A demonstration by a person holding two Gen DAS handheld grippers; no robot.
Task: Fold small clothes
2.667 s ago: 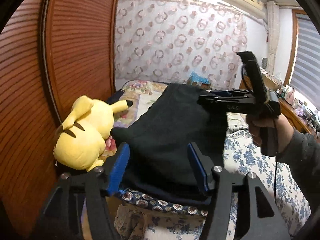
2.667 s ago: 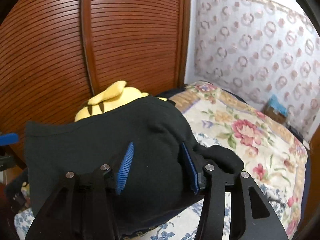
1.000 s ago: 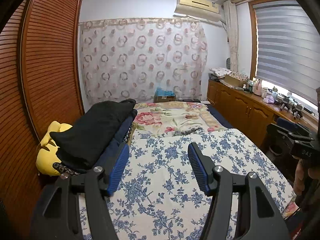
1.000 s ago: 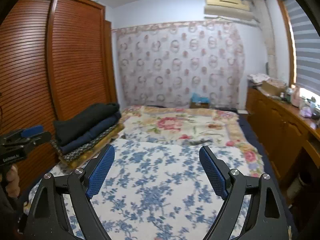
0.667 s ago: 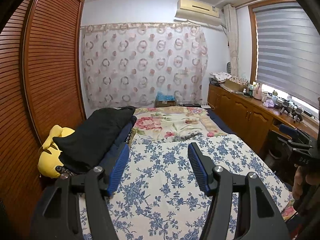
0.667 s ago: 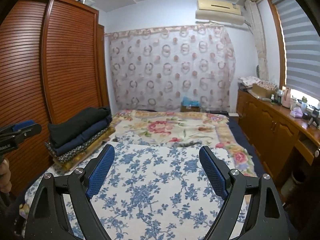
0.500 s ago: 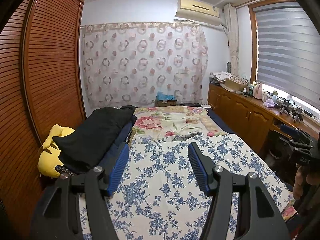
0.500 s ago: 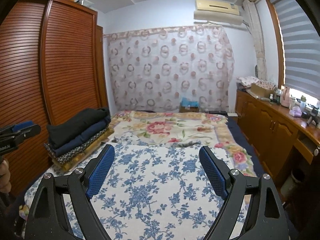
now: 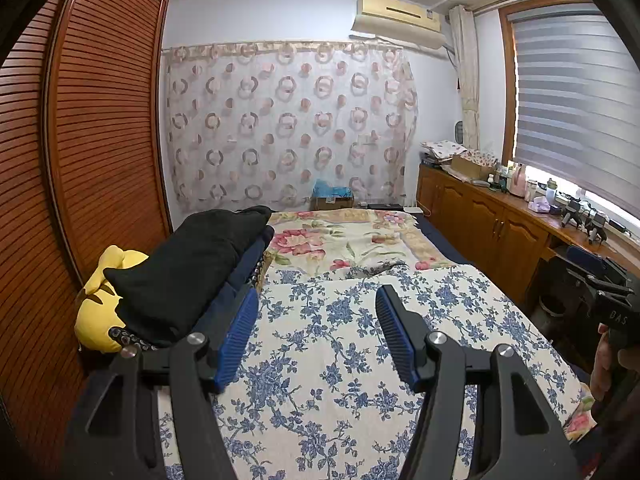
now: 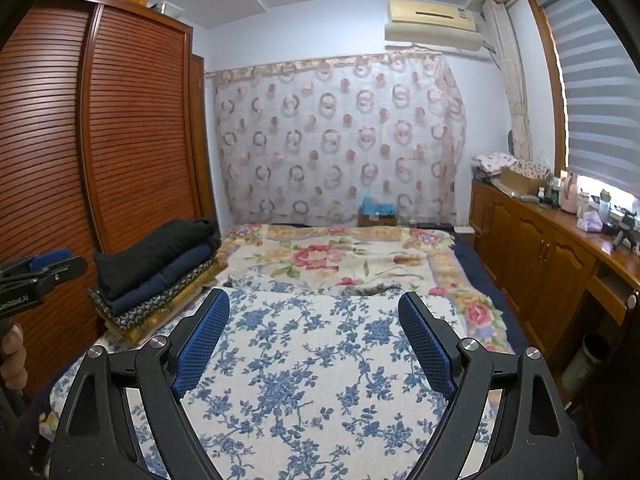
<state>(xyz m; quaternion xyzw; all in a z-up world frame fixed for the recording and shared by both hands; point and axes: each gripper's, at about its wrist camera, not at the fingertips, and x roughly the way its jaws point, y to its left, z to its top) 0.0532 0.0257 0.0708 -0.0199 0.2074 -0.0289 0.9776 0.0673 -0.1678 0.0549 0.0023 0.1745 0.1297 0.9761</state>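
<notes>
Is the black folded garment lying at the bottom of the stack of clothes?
No, the black garment lies on top of the stack, above the navy piece.

My left gripper (image 9: 316, 300): black skeletal frame with triangular cutouts, silver screw heads at the pivots, ribbed blue pads (image 9: 394, 334). Right gripper (image 10: 314, 304) has the same build, dimpled blue pads (image 10: 202, 342). White lettering on both bodies, "BAS" on the right.

Folded clothes stack (image 10: 156, 268) on bed's (image 10: 304, 364) left edge (beside wardrobe (image 10: 132, 132)); cabinets (image 10: 560, 264) right.
</notes>
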